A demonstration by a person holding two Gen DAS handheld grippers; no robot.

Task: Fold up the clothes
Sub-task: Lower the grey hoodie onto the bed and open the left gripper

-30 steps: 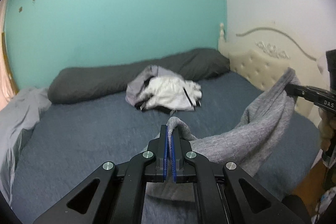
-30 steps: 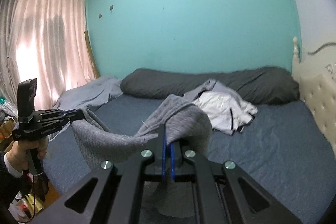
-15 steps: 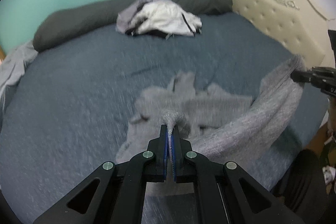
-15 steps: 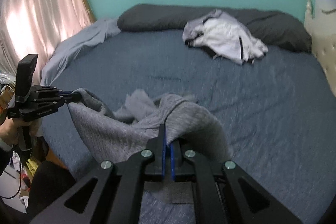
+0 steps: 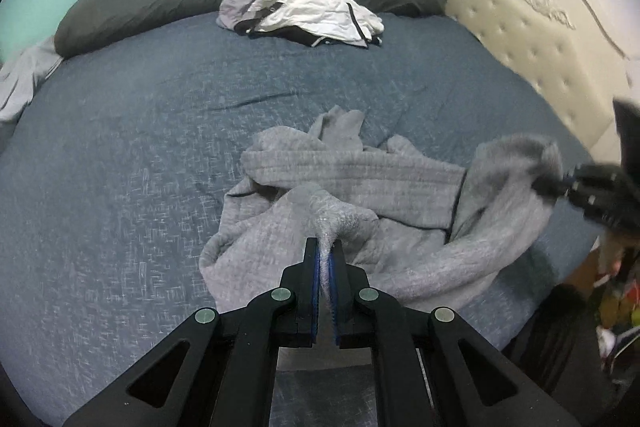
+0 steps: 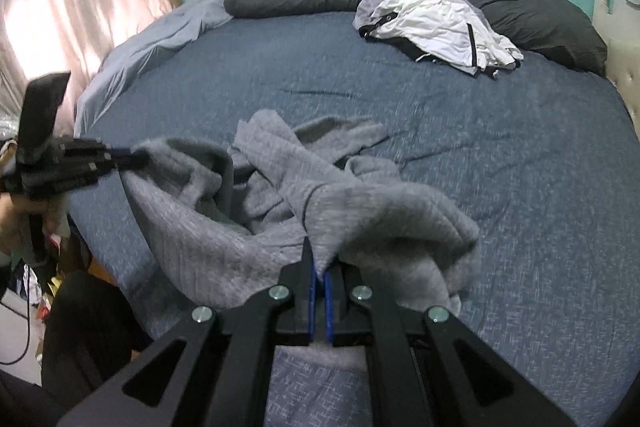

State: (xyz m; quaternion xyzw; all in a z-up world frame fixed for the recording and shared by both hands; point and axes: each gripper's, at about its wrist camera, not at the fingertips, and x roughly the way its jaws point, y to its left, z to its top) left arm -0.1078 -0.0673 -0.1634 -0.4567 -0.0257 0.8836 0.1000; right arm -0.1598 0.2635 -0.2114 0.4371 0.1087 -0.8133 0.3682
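Left wrist view: left tongs [image 5: 325, 259] opening, a pinch of gray sweater [image 5: 360, 187] between the pads. Sweater lies crumpled on the bed [image 5: 120, 147] straight ahead, long axis running right toward the right tongs [image 5: 548, 183], blurred.

Right wrist view: right tongs [image 6: 320, 267] clamped tight on sweater edge; garment's shape hard to make out.

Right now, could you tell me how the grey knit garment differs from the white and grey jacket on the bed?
The grey knit garment is one plain colour; the white and grey jacket has black trim. The knit garment lies near the bed's front edge, with fabric in both the left gripper and right gripper; the jacket lies untouched against the dark pillow. Both are crumpled, not folded.
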